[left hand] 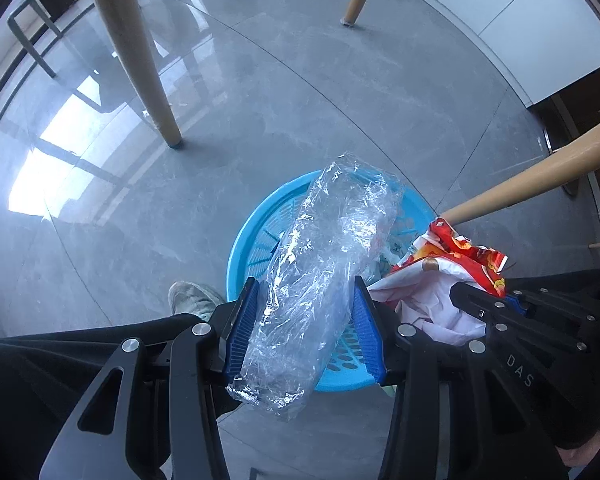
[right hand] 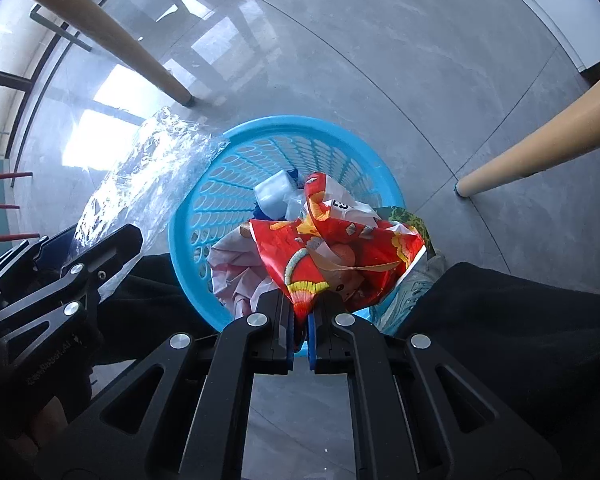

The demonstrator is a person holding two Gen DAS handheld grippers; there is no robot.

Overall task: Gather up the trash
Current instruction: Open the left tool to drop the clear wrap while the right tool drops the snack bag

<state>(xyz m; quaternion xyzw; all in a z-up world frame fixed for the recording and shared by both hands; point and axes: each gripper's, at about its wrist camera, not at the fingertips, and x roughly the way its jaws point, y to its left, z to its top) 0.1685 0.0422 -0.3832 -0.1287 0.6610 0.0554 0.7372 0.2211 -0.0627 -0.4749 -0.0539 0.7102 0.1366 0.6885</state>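
**Clear plastic & red wrapper over blue basket**

Left wrist: crinkled clear plastic bag lies centre-frame, clamped btwn left gripper pads, above blue basket.

Right wrist: right gripper pinched tight on crumpled red printed wrapper, lower centre, over basket w/ trash inside.

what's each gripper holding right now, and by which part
Left gripper: clear plastic bag, pinched across its lower middle. Right gripper: red snack wrapper, clamped at its bottom edge.

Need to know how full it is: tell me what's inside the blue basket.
Inside the blue basket, a pale plastic container and some crumpled pale wrapping show. The red snack wrapper held in the right claw hides the rest, including the bottom.
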